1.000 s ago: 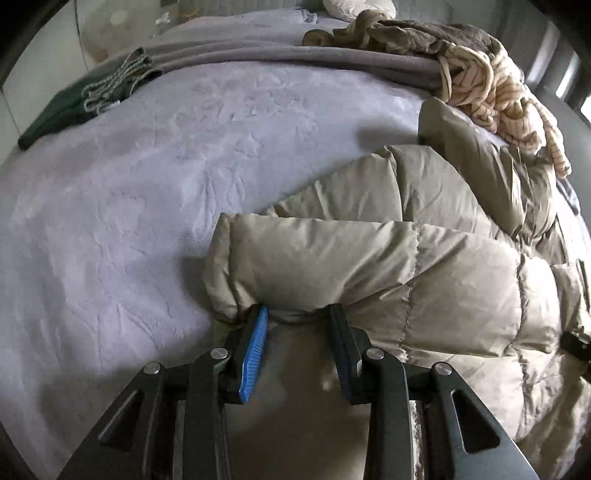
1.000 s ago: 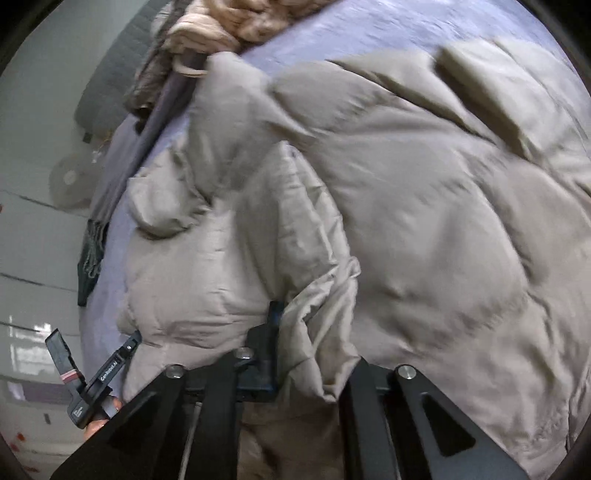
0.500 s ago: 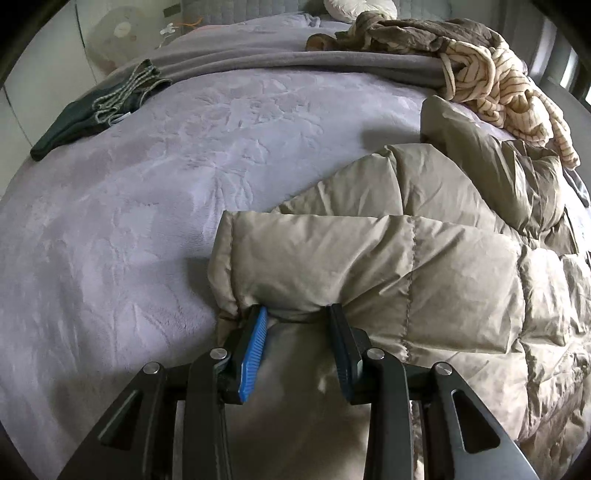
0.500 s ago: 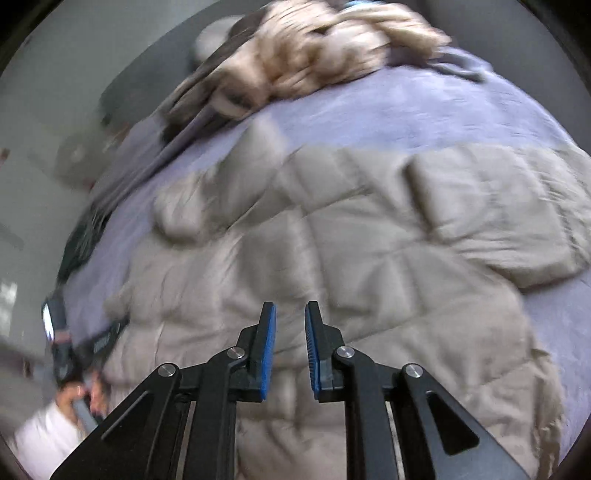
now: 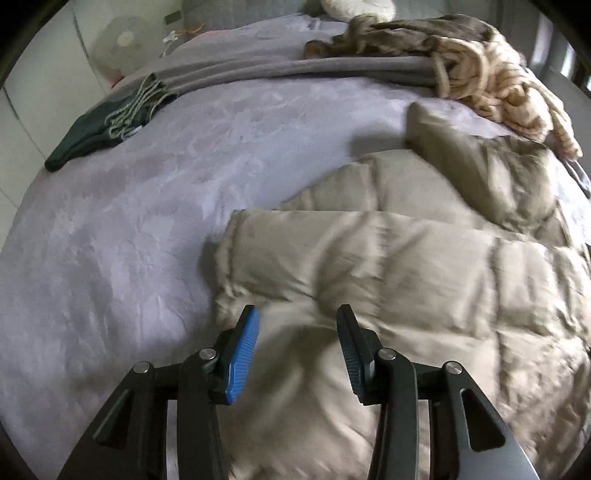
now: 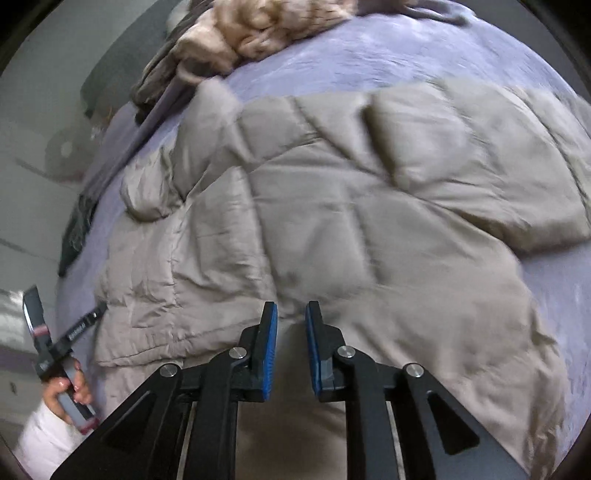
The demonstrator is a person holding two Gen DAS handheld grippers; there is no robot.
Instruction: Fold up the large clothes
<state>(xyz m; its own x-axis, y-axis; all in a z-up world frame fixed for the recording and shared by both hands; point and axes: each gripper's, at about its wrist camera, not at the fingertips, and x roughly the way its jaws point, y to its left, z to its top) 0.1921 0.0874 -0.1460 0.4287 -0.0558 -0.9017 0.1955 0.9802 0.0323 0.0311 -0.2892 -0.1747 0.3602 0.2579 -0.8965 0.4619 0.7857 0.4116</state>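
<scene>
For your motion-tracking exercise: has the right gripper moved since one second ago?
Yes. The right gripper has let go and backed away from the puffer jacket; the clothes pile on the bed now shows beyond it.

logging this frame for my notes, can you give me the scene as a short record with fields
surface: bed with lilac cover
main item: beige puffer jacket, lying spread on the bed
left gripper: open, over the jacket's edge, holding nothing
right gripper: narrow gap between its fingers, nothing held
other clothes: dark green garment; cream knit pile
fold state: not yet folded compact
</scene>
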